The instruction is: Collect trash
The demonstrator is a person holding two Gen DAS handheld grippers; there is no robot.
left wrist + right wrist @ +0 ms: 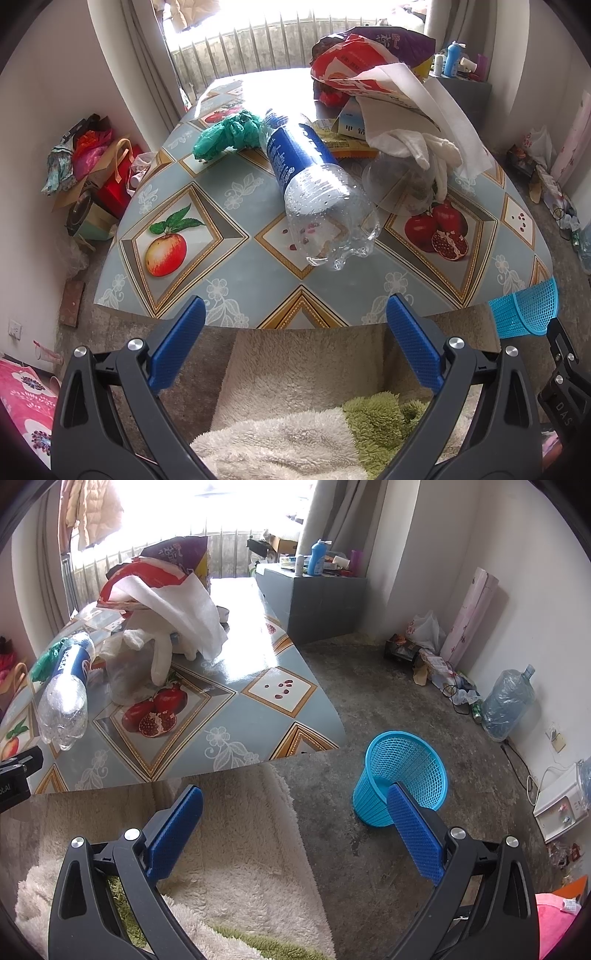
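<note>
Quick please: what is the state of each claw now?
Left claw: open, holding nothing.
Right claw: open, holding nothing.

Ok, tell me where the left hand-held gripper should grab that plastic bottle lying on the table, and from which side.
Grip the plastic bottle across its clear lower body, just below the blue label. It lies on its side on the table, base pointing at the open left hand-held gripper, so coming straight forward from the near table edge probably works, one finger each side. The round body there looks narrower than the open jaws.

I count one bottle point(317, 184), one green bag point(229, 134) at upper centre, one clear cup point(400, 184), one blue basket point(400, 775) (floor, lower right), and my two grippers point(295, 343) point(295, 830).
</note>
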